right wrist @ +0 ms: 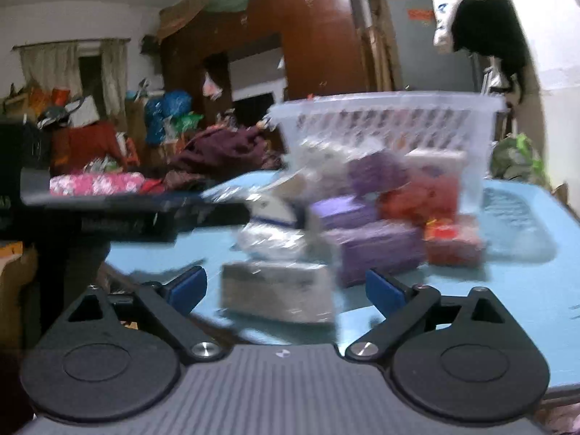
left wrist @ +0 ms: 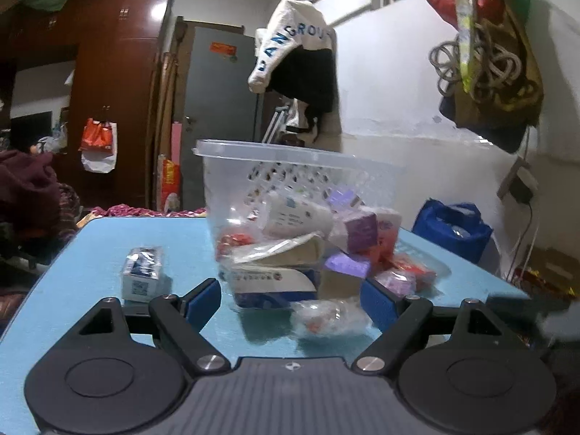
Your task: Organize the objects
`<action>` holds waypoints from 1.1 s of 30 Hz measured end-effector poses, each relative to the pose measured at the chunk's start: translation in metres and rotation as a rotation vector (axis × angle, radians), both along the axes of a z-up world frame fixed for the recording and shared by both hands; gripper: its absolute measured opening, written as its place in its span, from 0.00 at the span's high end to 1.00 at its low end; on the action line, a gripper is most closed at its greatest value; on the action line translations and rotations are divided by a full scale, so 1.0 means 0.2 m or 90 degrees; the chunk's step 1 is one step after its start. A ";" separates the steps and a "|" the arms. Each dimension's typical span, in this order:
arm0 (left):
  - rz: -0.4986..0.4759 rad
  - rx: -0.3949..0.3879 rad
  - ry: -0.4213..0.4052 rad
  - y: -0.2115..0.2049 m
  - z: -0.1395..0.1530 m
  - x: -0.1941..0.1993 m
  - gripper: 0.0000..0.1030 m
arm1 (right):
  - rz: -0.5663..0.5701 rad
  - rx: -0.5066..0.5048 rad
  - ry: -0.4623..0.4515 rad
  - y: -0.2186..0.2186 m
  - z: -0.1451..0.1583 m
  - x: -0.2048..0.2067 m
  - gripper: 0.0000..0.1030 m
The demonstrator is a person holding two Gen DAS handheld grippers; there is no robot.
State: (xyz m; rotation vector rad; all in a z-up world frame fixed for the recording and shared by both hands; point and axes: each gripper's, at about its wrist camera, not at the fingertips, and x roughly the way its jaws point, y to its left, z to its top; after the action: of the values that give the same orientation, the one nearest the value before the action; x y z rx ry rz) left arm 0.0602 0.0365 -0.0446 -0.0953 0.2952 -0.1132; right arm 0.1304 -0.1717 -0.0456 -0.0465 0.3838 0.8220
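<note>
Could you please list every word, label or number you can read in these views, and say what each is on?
"ANGROU": blue letters, partly cut off, on the white hanging garment.
Small box: print and code unreadable.
White-and-blue box: print too small.
Orange door sticker: unreadable.
Right wrist view: blurred.

Your right wrist view is motion-smeared: the pile of packets (right wrist: 362,217) in front of the clear basket (right wrist: 384,116) reads only as purple, red and white blobs, with no labels legible. In your left wrist view the basket's (left wrist: 290,156) wall hazes the items inside, and print on the small box (left wrist: 143,272) at left centre is too small to read. The hanging bag (left wrist: 489,43) at upper right is cut off by the top edge.
</note>
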 end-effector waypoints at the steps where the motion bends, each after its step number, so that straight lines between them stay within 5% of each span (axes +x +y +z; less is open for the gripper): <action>1: 0.003 -0.001 -0.001 0.01 0.00 0.00 0.16 | 0.005 -0.008 0.002 0.03 -0.02 -0.01 0.06; 4: -0.002 0.001 0.004 0.00 0.00 0.01 0.16 | -0.001 -0.038 -0.023 0.10 -0.05 -0.03 0.11; 5: -0.005 0.003 0.007 0.00 0.00 0.01 0.16 | -0.009 -0.045 -0.030 0.10 -0.04 -0.03 0.23; 15: -0.028 0.045 0.033 -0.18 -0.06 0.08 0.16 | -0.099 -0.034 -0.034 -0.28 0.04 0.01 0.22; 17: -0.026 0.061 0.036 -0.22 -0.08 0.11 0.25 | -0.119 -0.015 -0.034 -0.34 0.07 0.04 0.22; 18: -0.025 0.075 0.041 -0.24 -0.10 0.12 0.38 | -0.126 -0.008 -0.034 -0.37 0.08 0.05 0.22; 20: -0.018 0.089 0.033 -0.26 -0.11 0.11 0.38 | -0.132 0.003 -0.038 -0.39 0.10 0.05 0.22; 33: -0.024 0.027 -0.053 -0.13 -0.02 -0.02 0.39 | -0.121 0.046 -0.026 -0.43 0.08 0.15 0.22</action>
State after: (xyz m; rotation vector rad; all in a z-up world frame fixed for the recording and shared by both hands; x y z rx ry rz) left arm 0.0569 0.0111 -0.0492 -0.0436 0.2167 -0.1484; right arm 0.1596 -0.2574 -0.0305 0.0406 0.3145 0.6449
